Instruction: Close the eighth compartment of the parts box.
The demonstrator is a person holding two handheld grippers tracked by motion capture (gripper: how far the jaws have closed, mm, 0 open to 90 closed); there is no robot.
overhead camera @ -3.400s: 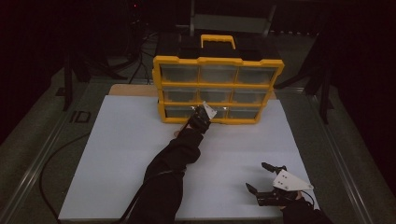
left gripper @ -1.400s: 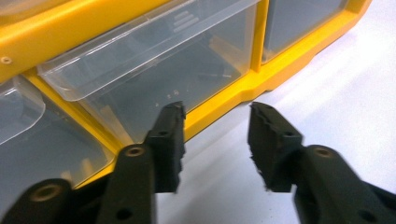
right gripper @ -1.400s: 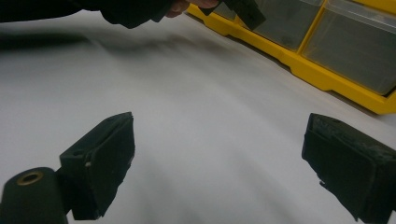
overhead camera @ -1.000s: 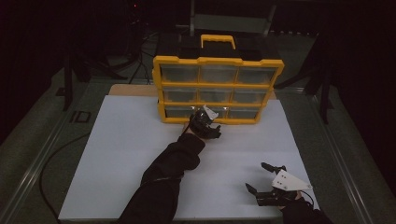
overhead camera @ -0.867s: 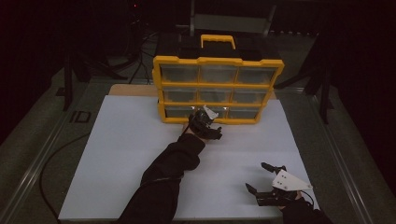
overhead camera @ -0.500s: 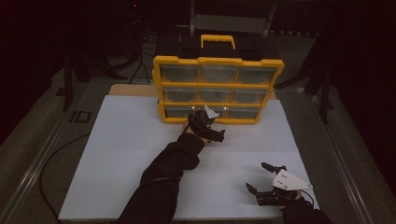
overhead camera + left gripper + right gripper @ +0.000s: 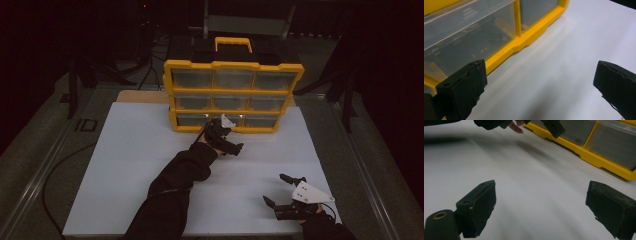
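A yellow drawer cabinet (image 7: 233,66) with three rows of clear drawers stands at the far middle of the white board (image 7: 125,165). My left gripper (image 7: 229,141) hovers just in front of its bottom middle drawer (image 7: 224,120), open and holding nothing. In the left gripper view the open jaws (image 7: 540,72) frame bare white board, with the bottom drawer (image 7: 469,42) and yellow frame at upper left. Low over the board's near right corner, my right gripper (image 7: 274,188) is open and holds nothing. In the right gripper view (image 7: 541,187) its jaws point toward the cabinet (image 7: 604,157).
A black carry handle section with a yellow grip (image 7: 233,44) tops the cabinet. Dark stands and cables (image 7: 65,165) lie beyond the board's left edge. The person's hand (image 7: 515,126) and the other gripper's jaw (image 7: 554,127) appear far off in the right gripper view.
My left gripper has drawn back from the bottom middle drawer toward the person and turned somewhat rightward. The right gripper has stayed in place.
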